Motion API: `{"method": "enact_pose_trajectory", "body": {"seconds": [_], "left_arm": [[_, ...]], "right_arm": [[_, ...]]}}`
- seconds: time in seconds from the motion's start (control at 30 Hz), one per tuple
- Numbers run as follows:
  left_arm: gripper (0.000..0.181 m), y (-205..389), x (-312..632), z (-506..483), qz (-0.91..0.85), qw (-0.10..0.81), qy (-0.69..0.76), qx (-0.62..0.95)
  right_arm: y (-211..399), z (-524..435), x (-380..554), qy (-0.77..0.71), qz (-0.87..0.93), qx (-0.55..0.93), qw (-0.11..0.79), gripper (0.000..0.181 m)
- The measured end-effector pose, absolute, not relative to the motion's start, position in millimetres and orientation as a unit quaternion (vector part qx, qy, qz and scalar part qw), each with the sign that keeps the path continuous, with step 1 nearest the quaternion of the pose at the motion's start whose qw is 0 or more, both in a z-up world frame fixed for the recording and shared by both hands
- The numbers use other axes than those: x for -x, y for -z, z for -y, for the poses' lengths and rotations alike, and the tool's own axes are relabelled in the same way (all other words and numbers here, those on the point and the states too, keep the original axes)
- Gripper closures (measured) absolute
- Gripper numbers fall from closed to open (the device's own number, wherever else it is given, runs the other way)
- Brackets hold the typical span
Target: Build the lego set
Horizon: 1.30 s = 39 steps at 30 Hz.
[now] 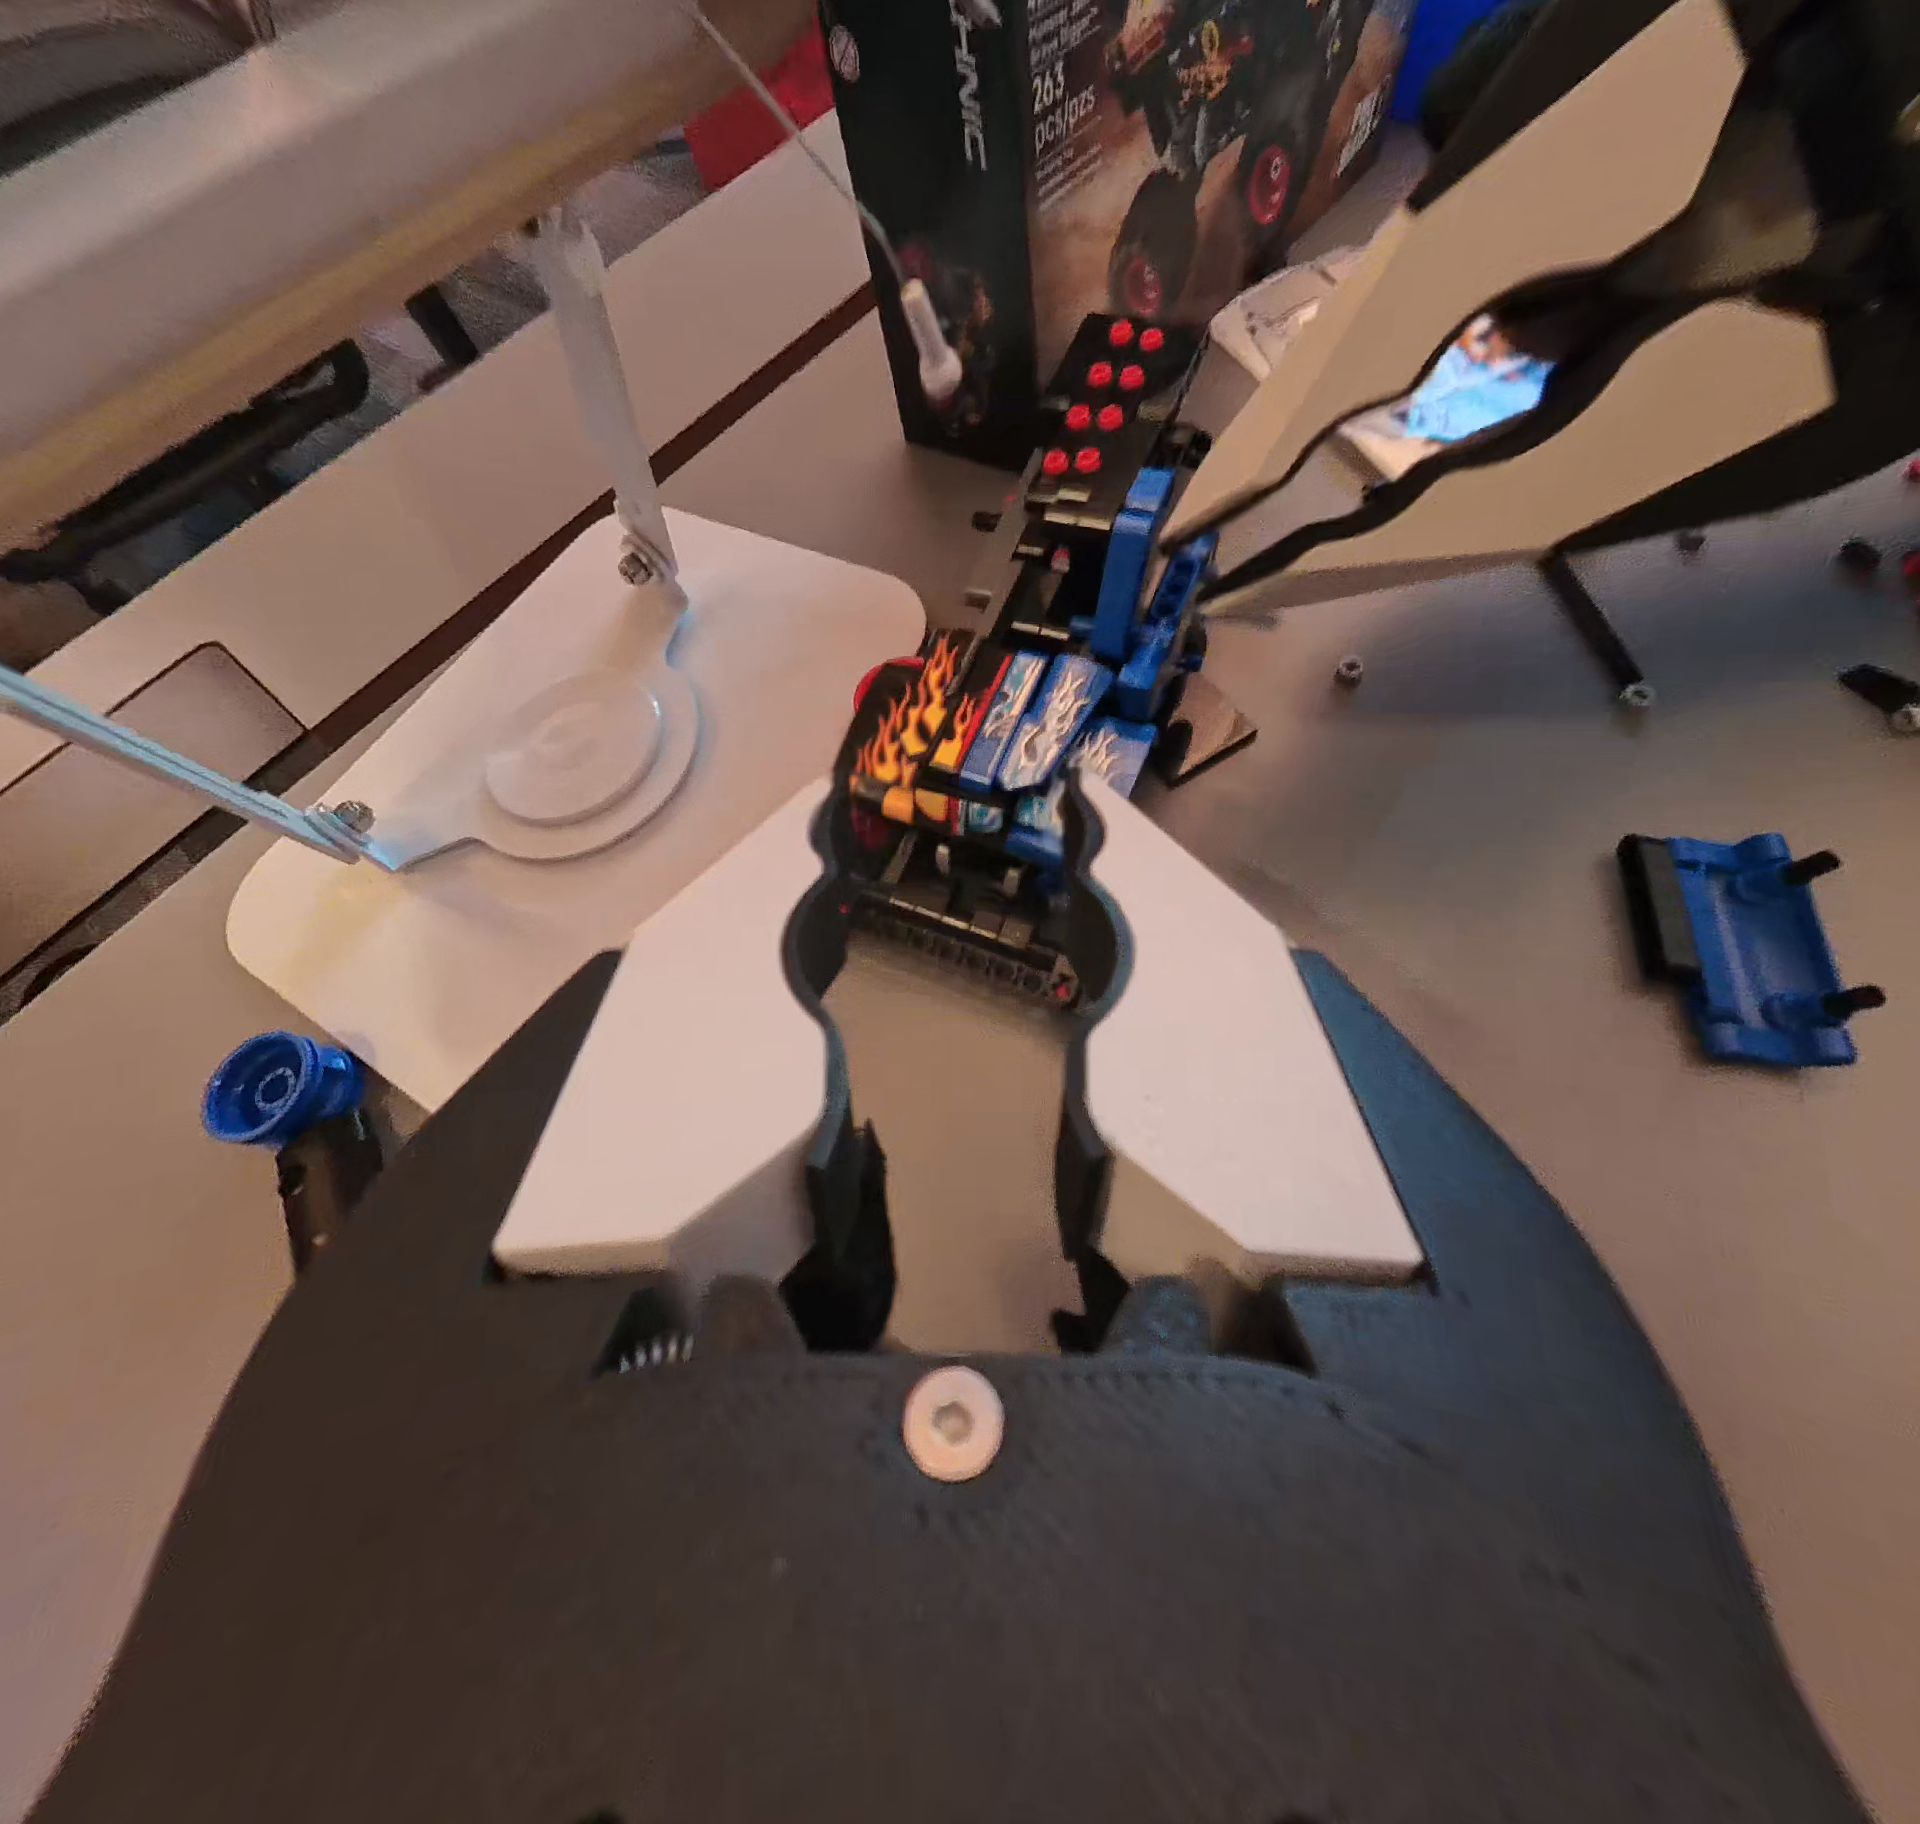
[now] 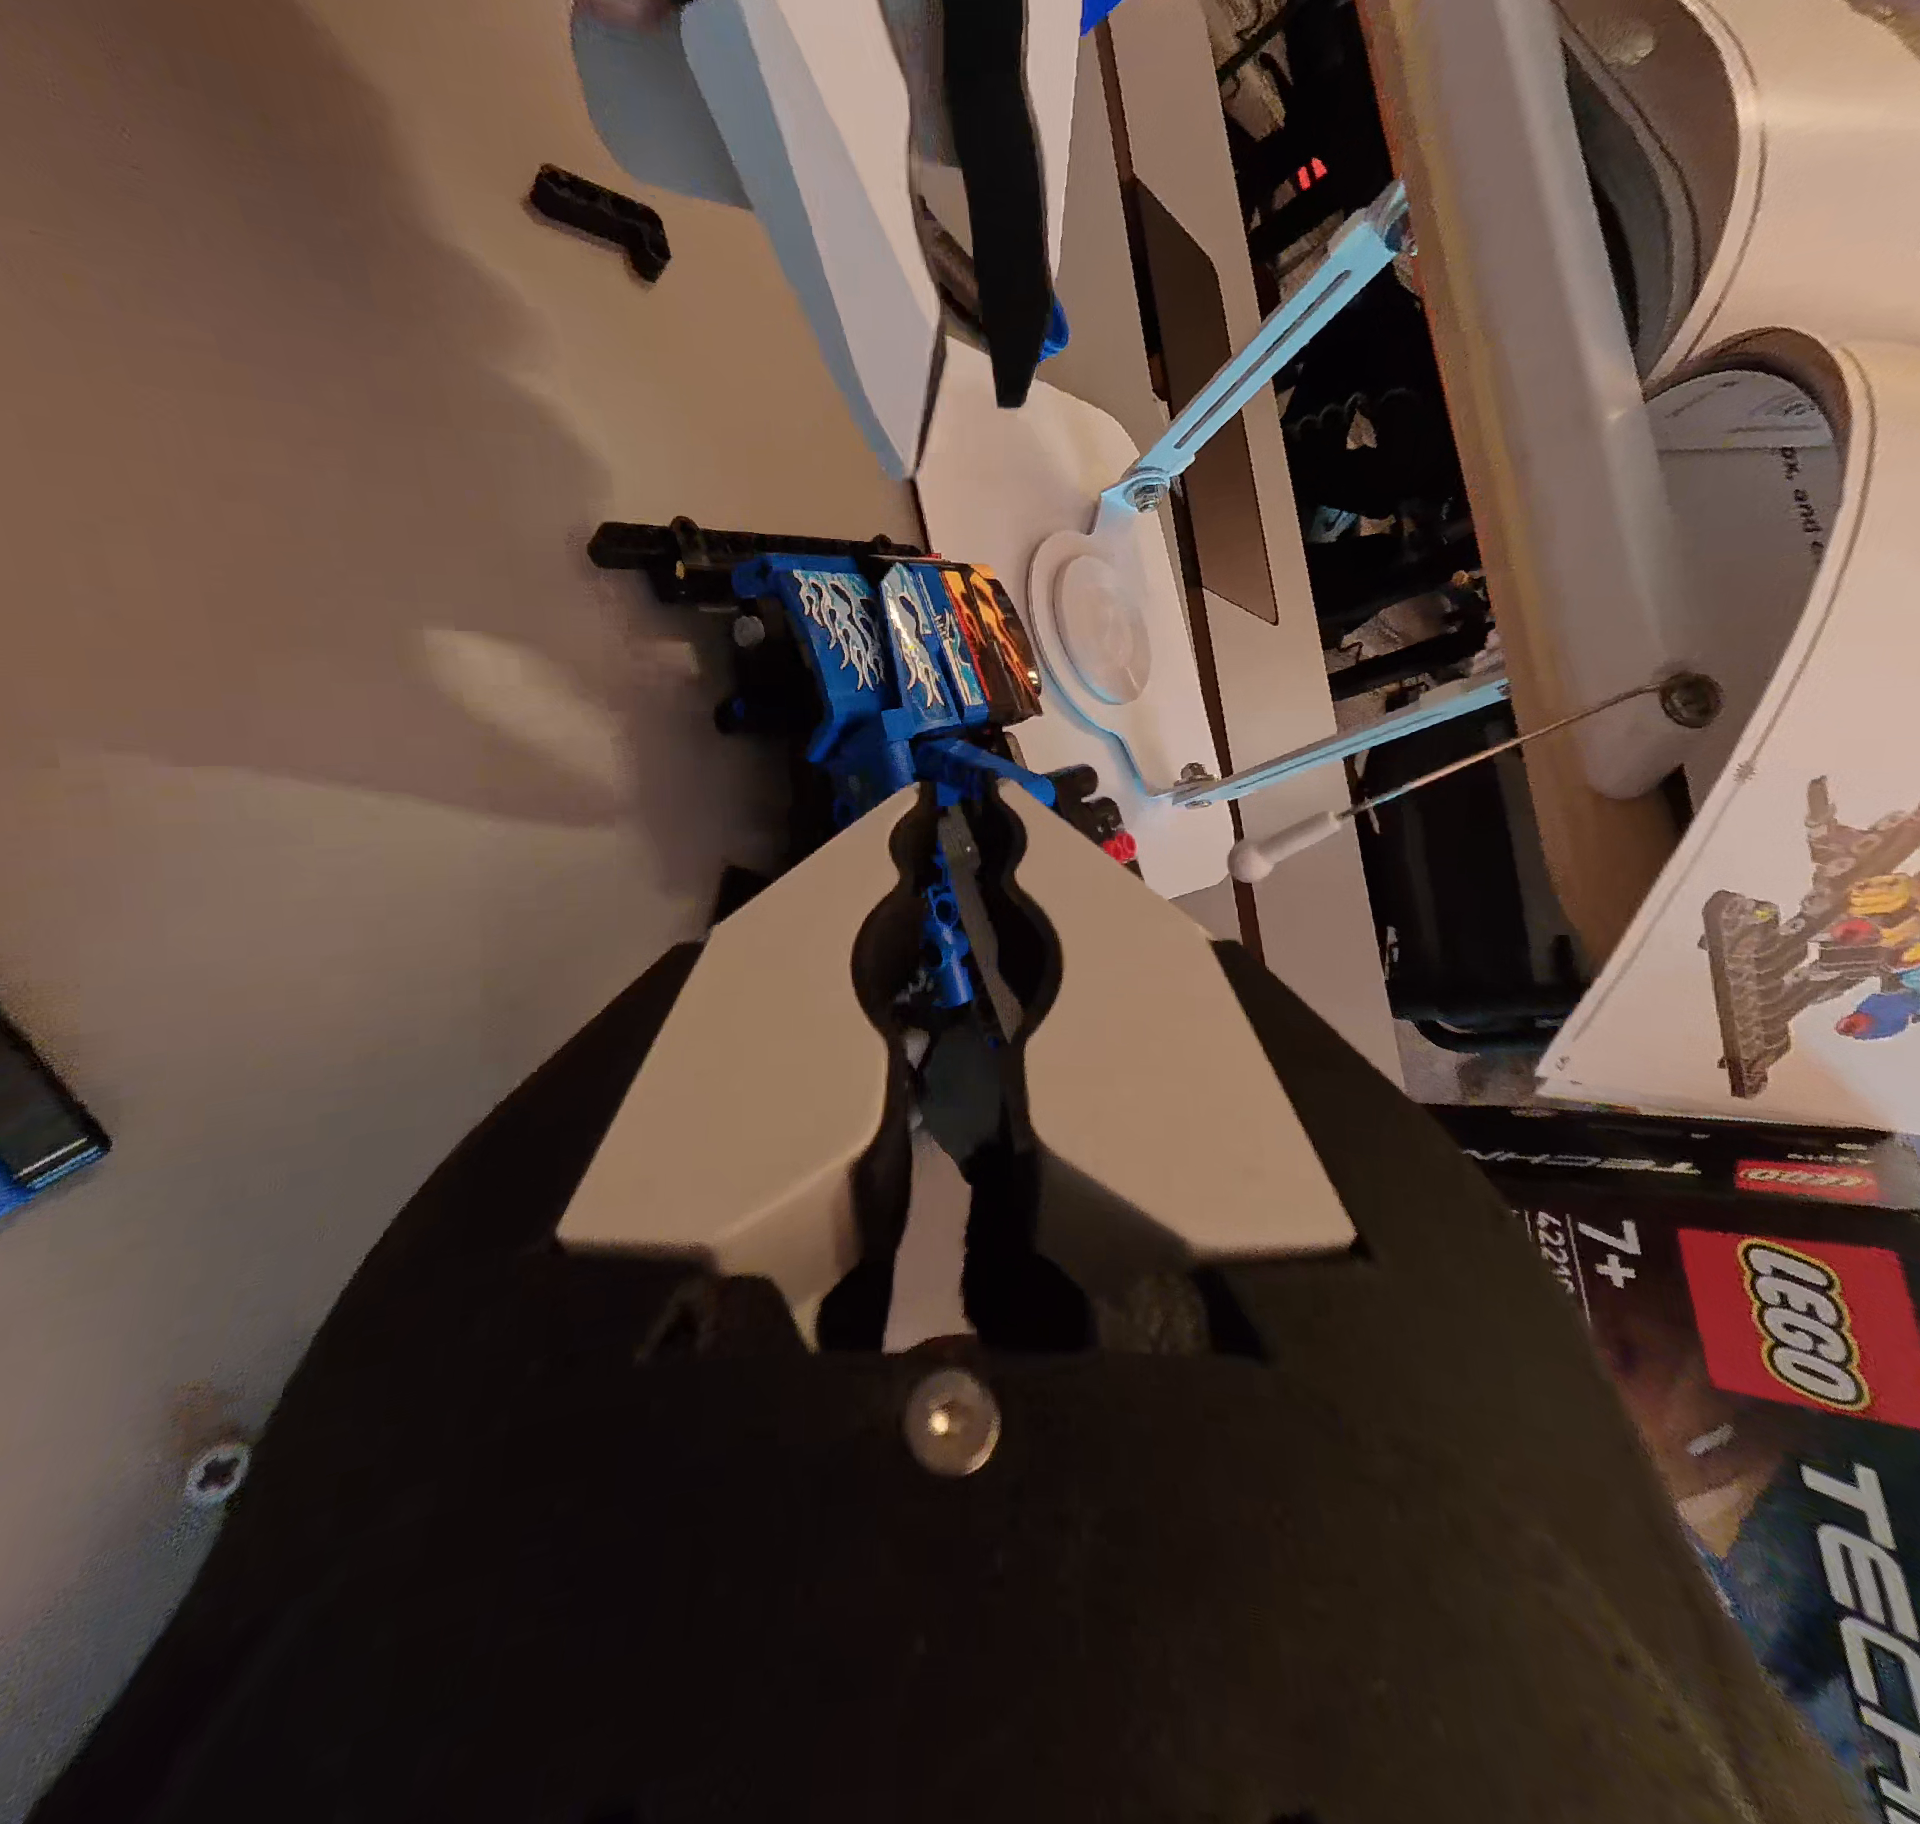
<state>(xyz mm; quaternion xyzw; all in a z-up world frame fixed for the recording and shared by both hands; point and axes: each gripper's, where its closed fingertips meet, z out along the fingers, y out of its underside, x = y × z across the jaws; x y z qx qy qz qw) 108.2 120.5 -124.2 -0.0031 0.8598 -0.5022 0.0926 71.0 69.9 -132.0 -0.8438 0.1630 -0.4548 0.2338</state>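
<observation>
The left gripper (image 1: 961, 839) is closed on the near end of the model (image 1: 997, 694), its two tips pressed against the flame-printed panels and the black frame under them. In the left wrist view the model sits at the centre of the frame and runs toward 12 o'clock, ending in a black plate with red studs (image 1: 1107, 392). The right gripper (image 1: 1195, 579) comes in from 2 o'clock and meets the model's blue side.

In the right wrist view the right gripper (image 2: 961, 818) is nearly closed on a blue beam (image 2: 956, 933) that sticks out of the model (image 2: 883, 652); the model lies just past the tips toward 12 o'clock. The left gripper (image 2: 935, 392) hangs down from 12 o'clock, above the model.

On the table (image 1: 1455, 839), a blue panel (image 1: 1740, 948) with black pins lies at 3 o'clock of the model, well apart. A blue wheel hub (image 1: 275, 1088) sits at 8 o'clock. A white stand (image 1: 582, 735) rests just beside the model at 9 o'clock. The box (image 1: 1091, 133) stands upright behind the model at 12 o'clock. Small loose parts (image 1: 1881, 699) are scattered at 3 o'clock, near the frame edge. In the right wrist view a black beam (image 2: 601, 221) lies at 11 o'clock.
</observation>
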Motion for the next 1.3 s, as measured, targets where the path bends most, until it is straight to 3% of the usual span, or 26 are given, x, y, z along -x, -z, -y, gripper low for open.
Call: {"method": "enact_pose_trajectory", "body": {"seconds": [0.2, 0.43, 0.93, 1.3], "left_arm": [[0.123, 152, -104, -119, -0.882, 0.106, 0.457, -0.049], [0.128, 169, -99, -111, -0.891, 0.112, 0.434, -0.067], [0.130, 173, -104, -110, -0.892, 0.109, 0.436, -0.055], [0.120, 180, -114, -116, -0.901, 0.110, 0.417, -0.048]], "right_arm": [[145, -64, -65, 0.430, -0.159, 0.860, 0.225, 0.167], [151, -68, -71, 0.456, -0.135, 0.860, 0.186, 0.179], [153, -68, -75, 0.468, -0.126, 0.863, 0.144, 0.180], [132, -55, -65, 0.461, -0.159, 0.848, 0.206, 0.168]]}}
